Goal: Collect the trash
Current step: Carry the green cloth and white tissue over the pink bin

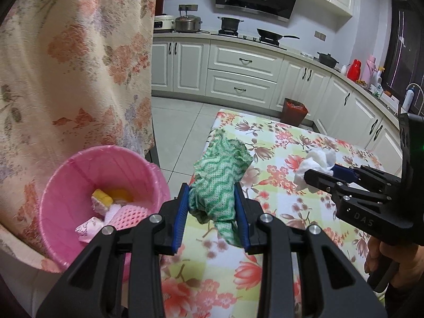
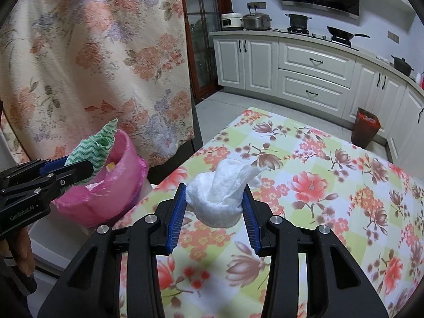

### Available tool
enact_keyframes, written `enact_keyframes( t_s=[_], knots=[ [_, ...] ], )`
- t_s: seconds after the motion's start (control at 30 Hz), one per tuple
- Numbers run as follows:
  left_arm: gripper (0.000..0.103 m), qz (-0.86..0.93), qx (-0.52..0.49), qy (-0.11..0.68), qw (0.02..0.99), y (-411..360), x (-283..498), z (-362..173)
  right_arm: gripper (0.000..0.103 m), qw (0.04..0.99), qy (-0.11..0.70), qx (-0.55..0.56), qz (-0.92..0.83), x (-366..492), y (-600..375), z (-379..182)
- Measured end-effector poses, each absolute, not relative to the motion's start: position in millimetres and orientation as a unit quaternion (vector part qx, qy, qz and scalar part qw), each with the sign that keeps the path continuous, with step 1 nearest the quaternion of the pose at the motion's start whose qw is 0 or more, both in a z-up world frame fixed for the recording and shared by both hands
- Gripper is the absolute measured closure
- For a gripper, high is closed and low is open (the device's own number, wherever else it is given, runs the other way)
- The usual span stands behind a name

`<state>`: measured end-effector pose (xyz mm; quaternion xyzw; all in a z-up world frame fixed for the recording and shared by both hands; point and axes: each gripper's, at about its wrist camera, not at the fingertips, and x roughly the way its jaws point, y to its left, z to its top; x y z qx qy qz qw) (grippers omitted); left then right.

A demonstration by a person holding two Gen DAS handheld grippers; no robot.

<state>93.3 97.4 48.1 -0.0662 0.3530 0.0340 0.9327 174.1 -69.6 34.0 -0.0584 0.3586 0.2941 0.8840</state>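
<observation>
My left gripper [image 1: 212, 189] is shut on a crumpled green-and-white wavy cloth [image 1: 220, 175], lifted above the floral table's left edge. Just to its left stands a pink bin [image 1: 79, 169] with a pink liner, holding yellow and pink scraps. My right gripper [image 2: 215, 194] is shut on a wad of white tissue [image 2: 222, 193] above the floral tablecloth [image 2: 318, 185]. In the right wrist view the left gripper [image 2: 79, 168] with the green cloth [image 2: 98, 145] hangs beside the pink bin [image 2: 119, 185]. The right gripper [image 1: 318, 171] with the tissue [image 1: 316, 161] shows in the left wrist view.
A flowered curtain [image 1: 74, 66] hangs behind the bin. White kitchen cabinets [image 1: 238, 74] with pots and a pan on the counter line the back. A brown bin with a red liner [image 1: 292, 111] stands on the tiled floor beyond the table.
</observation>
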Motion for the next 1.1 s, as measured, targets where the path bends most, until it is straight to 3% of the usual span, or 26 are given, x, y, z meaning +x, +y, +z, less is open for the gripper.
enact_keyframes(
  t_s=[1.1],
  knots=[
    [0.071,0.128,-0.098,0.319,0.934,187.8,-1.8,67.5,0.063,0.869,0.328,-0.082,0.36,106.8,-2.0,63.4]
  ],
)
